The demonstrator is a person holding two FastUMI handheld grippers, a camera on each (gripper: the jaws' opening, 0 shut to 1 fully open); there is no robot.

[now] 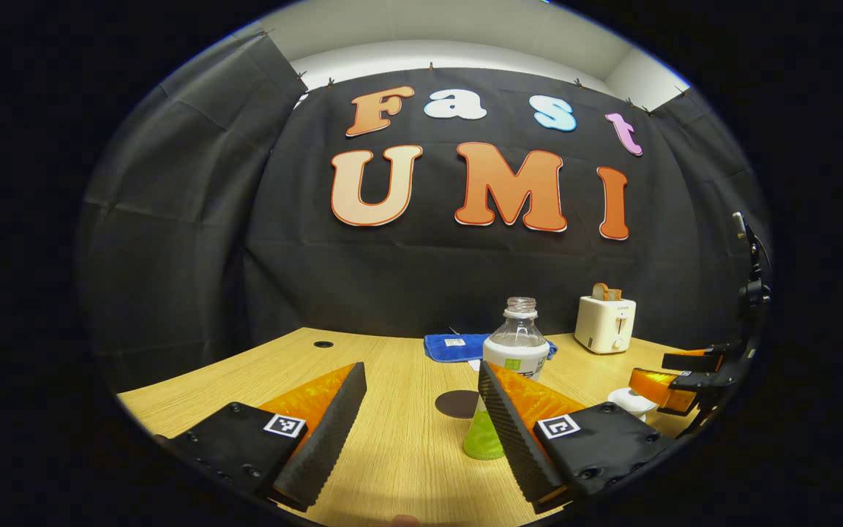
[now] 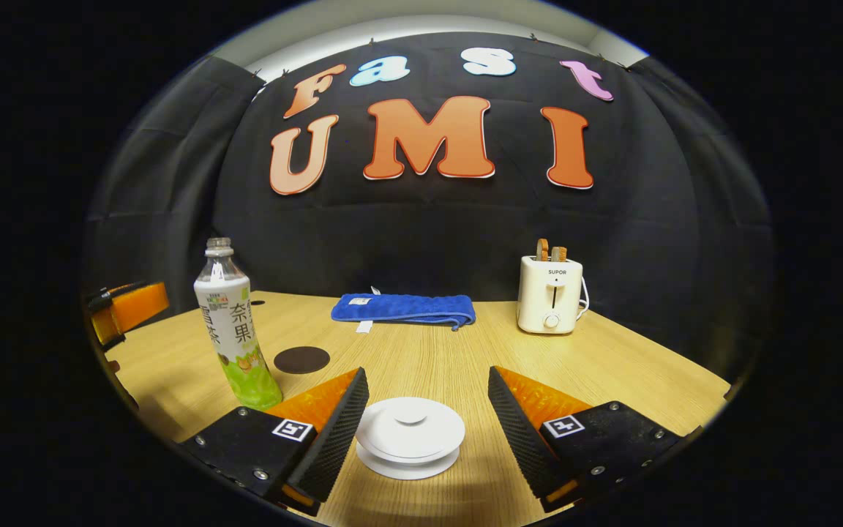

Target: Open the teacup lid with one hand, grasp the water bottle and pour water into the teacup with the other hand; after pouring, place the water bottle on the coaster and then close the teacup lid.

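A clear water bottle (image 1: 515,342) with a white and green label stands upright and uncapped on the wooden table (image 1: 399,446). My left gripper (image 1: 420,375) is open just in front of it, and its right finger covers the bottle's lower side. A dark round coaster (image 1: 455,403) lies beside the bottle. In the right gripper view the white teacup (image 2: 410,435), lid on, sits low between the fingers of my open right gripper (image 2: 426,376), touching neither. The bottle (image 2: 234,329) and coaster (image 2: 301,359) are to its left.
A folded blue towel (image 2: 403,308) lies at the back of the table (image 2: 612,366), with a white toaster (image 2: 550,294) holding toast to its right. The right gripper (image 1: 674,380) shows at the far right of the left gripper view, above the teacup (image 1: 630,401). The left gripper (image 2: 125,311) shows at the left edge.
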